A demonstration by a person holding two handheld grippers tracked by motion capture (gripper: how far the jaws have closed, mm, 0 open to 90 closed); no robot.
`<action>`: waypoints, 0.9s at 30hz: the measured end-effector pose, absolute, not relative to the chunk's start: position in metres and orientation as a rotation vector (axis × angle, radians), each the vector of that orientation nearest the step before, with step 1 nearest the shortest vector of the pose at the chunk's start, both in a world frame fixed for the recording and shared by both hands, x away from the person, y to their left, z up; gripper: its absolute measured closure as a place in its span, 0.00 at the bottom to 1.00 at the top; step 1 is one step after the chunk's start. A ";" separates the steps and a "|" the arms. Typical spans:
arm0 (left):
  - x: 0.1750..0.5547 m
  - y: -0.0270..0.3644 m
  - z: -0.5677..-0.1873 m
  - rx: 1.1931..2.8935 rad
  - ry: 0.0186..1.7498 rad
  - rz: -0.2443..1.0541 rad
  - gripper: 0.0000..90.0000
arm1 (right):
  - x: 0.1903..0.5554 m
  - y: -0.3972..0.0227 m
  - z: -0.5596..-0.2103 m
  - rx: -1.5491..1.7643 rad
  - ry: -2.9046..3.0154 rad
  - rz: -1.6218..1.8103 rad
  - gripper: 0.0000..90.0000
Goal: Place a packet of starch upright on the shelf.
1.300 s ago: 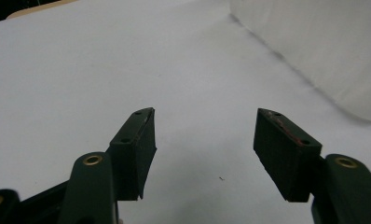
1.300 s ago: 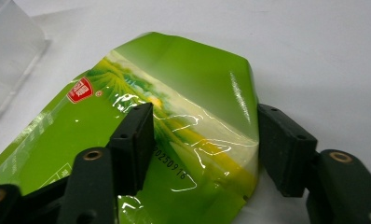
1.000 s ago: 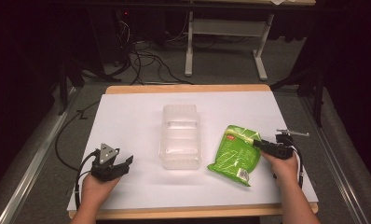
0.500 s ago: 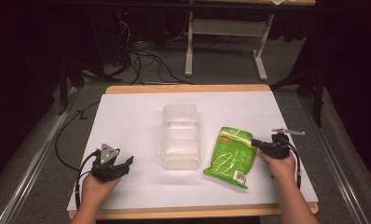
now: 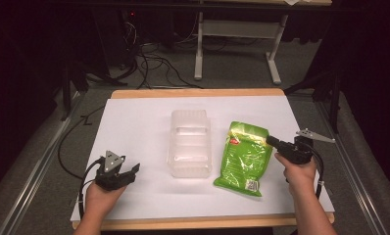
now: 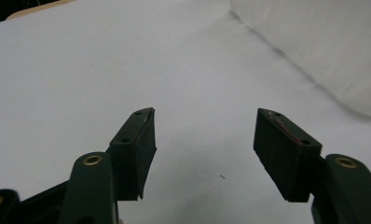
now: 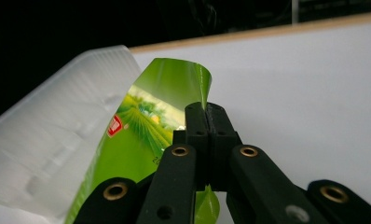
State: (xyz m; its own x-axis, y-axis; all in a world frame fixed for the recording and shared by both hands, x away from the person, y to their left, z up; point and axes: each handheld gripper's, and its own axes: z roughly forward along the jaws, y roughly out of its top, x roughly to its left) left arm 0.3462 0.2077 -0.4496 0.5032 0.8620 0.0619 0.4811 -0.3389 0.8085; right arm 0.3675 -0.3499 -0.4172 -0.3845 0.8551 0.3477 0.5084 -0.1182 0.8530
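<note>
While you've got the bag pinched, here's the rundown:

Right fingers: your right gripper (image 5: 271,141) has its fingers (image 7: 196,122) just closed, now clamped on the far right edge of the green bag (image 5: 244,156); film shows between them in the right gripper view.

Left fingers: left gripper (image 5: 132,169) fingers (image 6: 136,149) stand apart, nothing between, just bare table (image 5: 134,122) ahead of them.

Bag position: directly ahead of your right fingers, gripped side tilted up, rest looks draped toward the table. Clear plastic tray (image 5: 189,142) lies just beyond it, on the side away from your fingers.

Handling: probably light, soft, crinkly film w/ loose contents; likely slick & will sag from a one-edge pinch. Don't squeeze the middle, contents may crush.

Grip spot: the flat seam/edge you're on is prob. best; a deeper bite would slip less.

Long axis: runs crosswise to your right fingers, roughly parallel to the tray's long side; barcode end toward you, other short end away.
</note>
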 end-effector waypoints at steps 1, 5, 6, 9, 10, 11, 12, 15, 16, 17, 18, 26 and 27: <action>0.346 0.208 -0.449 1.988 1.100 0.640 0.44 | 0.365 -0.348 -0.412 1.485 1.818 1.516 1.00; 0.346 0.207 -0.449 1.986 1.098 0.645 0.44 | 0.356 -0.343 -0.394 1.406 1.763 1.529 1.00; 0.346 0.207 -0.449 1.986 1.097 0.644 0.44 | 0.354 -0.342 -0.391 1.393 1.747 1.524 1.00; 0.345 0.207 -0.449 1.987 1.099 0.644 0.44 | 0.348 -0.342 -0.376 1.326 1.685 1.506 1.00; 0.345 0.207 -0.449 1.987 1.099 0.644 0.44 | 0.348 -0.342 -0.376 1.326 1.685 1.506 1.00; 0.345 0.207 -0.449 1.984 1.100 0.646 0.44 | 0.346 -0.343 -0.370 1.314 1.643 1.516 1.00; 0.345 0.208 -0.449 1.982 1.100 0.645 0.44 | 0.345 -0.343 -0.366 1.295 1.628 1.504 1.00; 0.345 0.208 -0.448 1.980 1.098 0.644 0.44 | 0.342 -0.343 -0.360 1.272 1.600 1.507 1.00; 0.345 0.208 -0.448 1.981 1.098 0.643 0.44 | 0.341 -0.343 -0.358 1.268 1.588 1.507 1.00; 0.345 0.208 -0.449 1.982 1.097 0.643 0.44 | 0.340 -0.342 -0.356 1.258 1.577 1.502 1.00; 0.345 0.208 -0.449 1.982 1.096 0.643 0.44 | 0.338 -0.340 -0.354 1.244 1.569 1.504 1.00; 0.345 0.208 -0.448 1.979 1.094 0.643 0.44 | 0.332 -0.330 -0.358 1.198 1.594 1.418 1.00; 0.345 0.208 -0.448 1.979 1.094 0.644 0.44 | 0.330 -0.329 -0.359 1.192 1.596 1.410 1.00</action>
